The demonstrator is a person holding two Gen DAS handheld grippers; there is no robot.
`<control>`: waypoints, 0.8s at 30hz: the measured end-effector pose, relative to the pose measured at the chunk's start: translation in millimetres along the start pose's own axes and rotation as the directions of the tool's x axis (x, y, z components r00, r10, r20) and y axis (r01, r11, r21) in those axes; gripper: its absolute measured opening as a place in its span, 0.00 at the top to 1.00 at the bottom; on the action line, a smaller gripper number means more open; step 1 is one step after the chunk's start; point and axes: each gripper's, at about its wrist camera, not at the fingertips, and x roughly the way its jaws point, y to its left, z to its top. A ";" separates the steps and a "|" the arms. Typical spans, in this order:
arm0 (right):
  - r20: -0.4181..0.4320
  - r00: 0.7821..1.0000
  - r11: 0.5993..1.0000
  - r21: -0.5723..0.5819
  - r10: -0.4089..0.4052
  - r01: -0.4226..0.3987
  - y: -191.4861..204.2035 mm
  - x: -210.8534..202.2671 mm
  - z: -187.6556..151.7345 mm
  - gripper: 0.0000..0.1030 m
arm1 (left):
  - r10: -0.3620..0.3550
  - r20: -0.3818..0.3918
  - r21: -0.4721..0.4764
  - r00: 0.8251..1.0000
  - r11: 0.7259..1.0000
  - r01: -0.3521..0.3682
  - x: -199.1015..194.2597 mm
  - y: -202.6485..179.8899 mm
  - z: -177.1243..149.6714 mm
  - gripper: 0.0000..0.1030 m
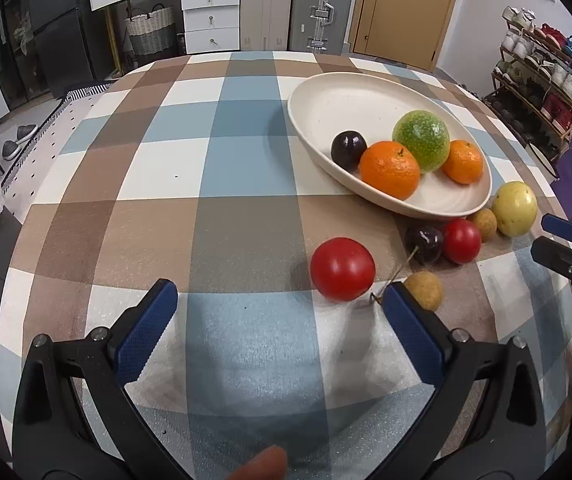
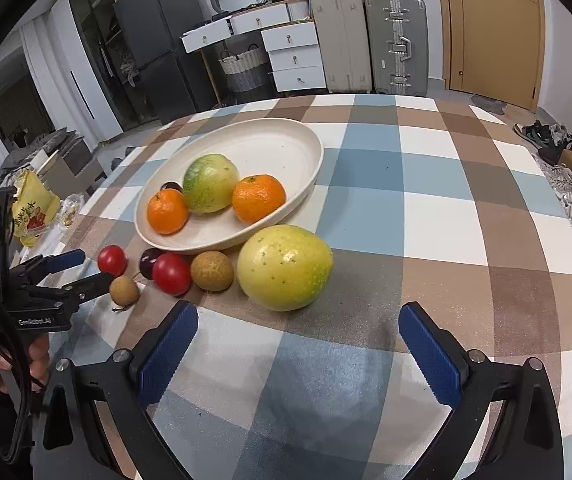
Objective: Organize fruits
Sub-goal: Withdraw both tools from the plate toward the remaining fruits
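Note:
A cream oval bowl [image 1: 326, 92] [image 2: 286, 140] holds two oranges [image 1: 390, 168] [image 2: 258, 198], a green round fruit [image 1: 422, 140] [image 2: 210, 182] and a dark plum [image 1: 348, 148]. On the cloth in front of it lie a red tomato [image 1: 342, 269] [image 2: 112, 260], a dark cherry [image 1: 424, 242], a second red tomato [image 1: 461, 240] [image 2: 171, 273], two small brown fruits [image 1: 426, 290] [image 2: 211, 271] and a large yellow fruit [image 1: 515, 209] [image 2: 285, 267]. My left gripper [image 1: 278, 304] [image 2: 86, 270] is open and empty, just before the first tomato. My right gripper [image 2: 298, 320] is open and empty, just before the yellow fruit.
The table wears a blue, brown and white checked cloth [image 1: 206, 160] [image 2: 426, 200]. A yellow snack bag [image 2: 32, 210] lies at the table's left edge. Beyond stand drawers [image 1: 210, 12], suitcases [image 2: 396, 40] and a shoe rack [image 1: 542, 80].

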 end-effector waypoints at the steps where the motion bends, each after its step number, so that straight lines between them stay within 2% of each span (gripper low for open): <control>1: -0.006 1.000 1.000 -0.001 -0.008 0.008 -0.8 2.5 0.3 0.00 | -0.003 -0.003 0.005 1.000 1.000 0.003 1.7 -0.8 1.3 0.01; 16: -0.027 1.000 1.000 -0.019 -0.006 0.006 -0.6 22.3 11.5 0.02 | -0.018 -0.001 0.024 1.000 1.000 0.018 9.1 -4.2 7.0 0.01; 19: -0.031 0.999 1.000 -0.019 -0.010 0.010 -0.4 25.2 14.6 0.06 | -0.021 -0.001 0.023 1.000 1.000 0.021 10.4 -2.7 7.6 0.01; 22: -0.051 0.998 0.999 -0.025 -0.035 0.034 0.7 30.7 17.2 0.17 | -0.029 0.003 0.018 1.000 0.999 0.029 10.0 -1.0 7.6 0.01; 24: -0.052 0.997 0.998 -0.029 -0.049 0.047 1.3 31.7 18.0 0.20 | -0.039 0.005 0.015 0.999 0.999 0.039 9.2 0.0 7.3 0.01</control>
